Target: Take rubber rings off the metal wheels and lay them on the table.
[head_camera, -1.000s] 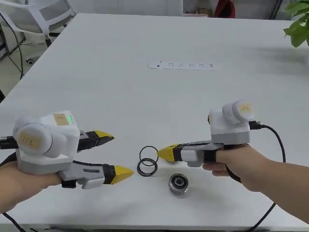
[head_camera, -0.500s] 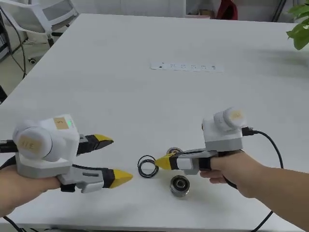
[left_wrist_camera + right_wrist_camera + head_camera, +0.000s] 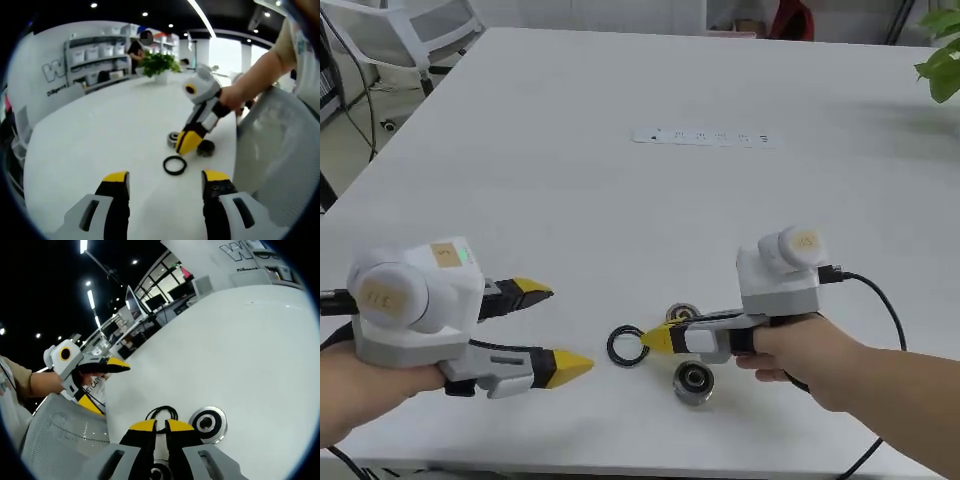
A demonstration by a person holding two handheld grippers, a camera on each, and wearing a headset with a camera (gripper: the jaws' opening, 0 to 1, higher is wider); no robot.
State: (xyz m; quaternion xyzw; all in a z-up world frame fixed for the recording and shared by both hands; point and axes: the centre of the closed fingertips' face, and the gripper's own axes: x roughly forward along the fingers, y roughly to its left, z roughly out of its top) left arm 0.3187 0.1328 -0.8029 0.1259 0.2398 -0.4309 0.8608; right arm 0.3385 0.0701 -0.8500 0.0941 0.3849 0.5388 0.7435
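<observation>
Mid-table: two wheels, perhaps two rings

A wide white tabletop spreads across the head view, with a white power strip lying toward its far side. A white chair stands at upper left, and green plant leaves hang in at upper right. At upper left of the left gripper view, wall shelves hold white bins under small round ceiling lights.

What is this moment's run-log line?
left tongs: open, hovering | right tongs: shut, tips beside black rubber rings on white table | near round metal wheel, far round metal wheel: on table
</observation>
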